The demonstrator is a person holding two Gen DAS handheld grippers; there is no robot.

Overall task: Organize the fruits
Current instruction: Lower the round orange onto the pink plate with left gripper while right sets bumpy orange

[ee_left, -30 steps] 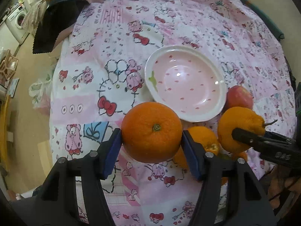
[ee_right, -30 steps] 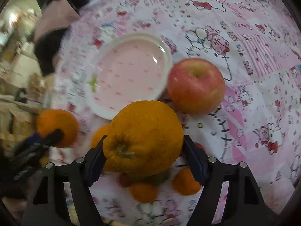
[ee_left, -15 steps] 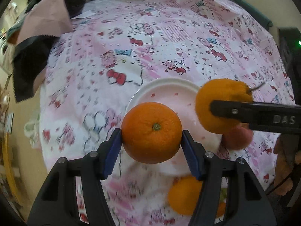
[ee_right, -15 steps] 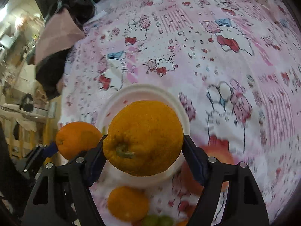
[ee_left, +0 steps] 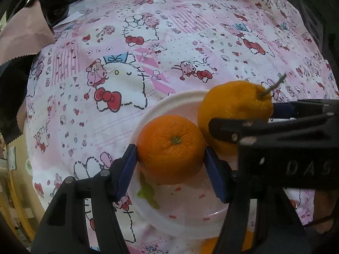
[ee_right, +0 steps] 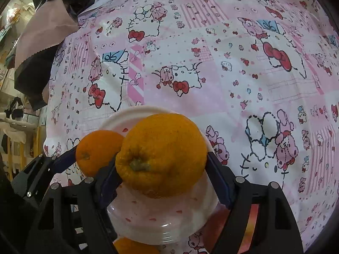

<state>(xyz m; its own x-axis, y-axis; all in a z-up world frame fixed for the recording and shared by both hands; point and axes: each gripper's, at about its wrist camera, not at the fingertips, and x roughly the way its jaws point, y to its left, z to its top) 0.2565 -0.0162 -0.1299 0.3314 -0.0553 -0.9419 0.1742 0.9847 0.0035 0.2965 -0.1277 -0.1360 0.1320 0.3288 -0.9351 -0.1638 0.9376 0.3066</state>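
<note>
A smooth orange (ee_left: 170,148) sits between the blue pads of my left gripper (ee_left: 170,154), which is shut on it just above the near side of the pink plate (ee_left: 169,99). A bigger, bumpy yellow-orange citrus (ee_right: 163,154) with a stalk is held in my right gripper (ee_right: 162,165), shut on it over the same plate (ee_right: 148,110). In the left wrist view this citrus (ee_left: 233,105) and the right gripper (ee_left: 243,117) come in from the right, and the two fruits almost touch. In the right wrist view the orange (ee_right: 97,150) hangs to the left.
A red apple (ee_right: 252,216) lies by the plate's near right side, partly behind my right gripper's fingers. Another orange (ee_right: 131,247) lies at the plate's near edge. A pink and black cloth (ee_left: 25,33) hangs at the table's far left corner. The patterned tablecloth (ee_left: 190,42) stretches beyond the plate.
Both grippers have carried their fruits from the near side of the table to over the plate and lower. The two fruits have come close together.
</note>
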